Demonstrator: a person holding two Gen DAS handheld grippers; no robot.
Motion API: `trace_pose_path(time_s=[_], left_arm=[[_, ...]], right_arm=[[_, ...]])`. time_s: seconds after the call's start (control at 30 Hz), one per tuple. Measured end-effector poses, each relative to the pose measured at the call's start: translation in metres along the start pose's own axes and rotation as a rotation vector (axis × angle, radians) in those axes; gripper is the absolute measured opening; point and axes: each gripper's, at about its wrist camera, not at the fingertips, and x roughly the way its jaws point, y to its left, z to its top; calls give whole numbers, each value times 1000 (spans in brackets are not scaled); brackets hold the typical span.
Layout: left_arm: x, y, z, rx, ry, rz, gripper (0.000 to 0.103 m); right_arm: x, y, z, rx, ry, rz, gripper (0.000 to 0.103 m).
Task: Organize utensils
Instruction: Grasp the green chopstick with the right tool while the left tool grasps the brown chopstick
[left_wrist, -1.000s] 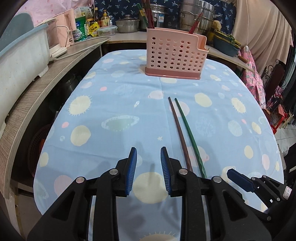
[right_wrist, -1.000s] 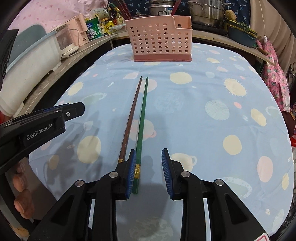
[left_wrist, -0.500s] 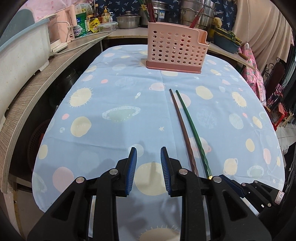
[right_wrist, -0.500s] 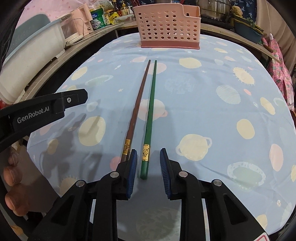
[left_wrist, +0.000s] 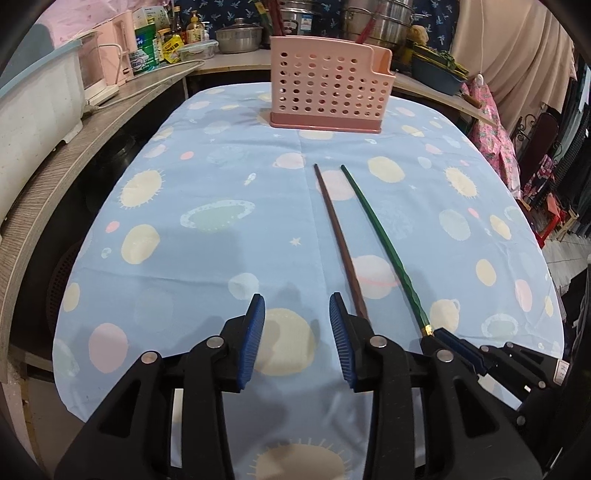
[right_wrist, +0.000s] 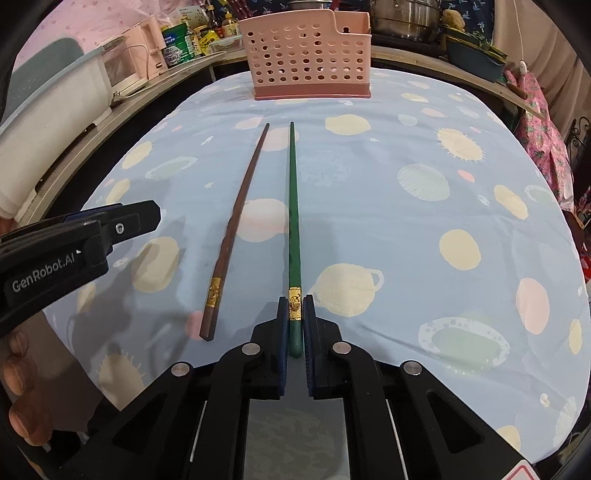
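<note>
1. Jaws, right gripper: just closed, pads clamped on the butt end of the green chopstick at its gold band, low in the right wrist view. Grip sat at the thick end, presumably so the thin tip leads into the holder.
2. Jaws, left gripper: just widened, standing apart with nothing between them; only tablecloth showed in the gap. Judged to be readying for the second stick.
3. Green chopstick: lay flat on the cloth, tip toward 12 o'clock, butt toward 6 o'clock inside the right jaws. Whether the held end had yet lifted off the cloth could not be told from this view.
4. Brown chopstick: lay free just at 9 o'clock of the green one, near but not touching, tips converging slightly toward 12 o'clock. In the left wrist view its butt ran under the left gripper's right finger, so contact there was uncertain.
5. Pink perforated holder: upright at the 12 o'clock end of the table, well apart from both chopstick tips; the destination, by the task. Contents not visible.
6. Counter clutter: jars, pots and appliances at 10 to 1 o'clock beyond the table; not part of the job.
7. Status: pick-up of first stick secured; transfer to holder not yet done.
</note>
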Motion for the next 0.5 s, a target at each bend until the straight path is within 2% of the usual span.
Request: trace_pose_path(time_s=[0.1, 0.5], left_arm=[[3, -8, -4, 10, 19, -24, 42], [15, -30, -16, 64, 63, -47, 45]], right_arm=[[-1, -6, -1, 17, -2, -8, 7], [-3, -17, -2, 42, -4, -16, 7]])
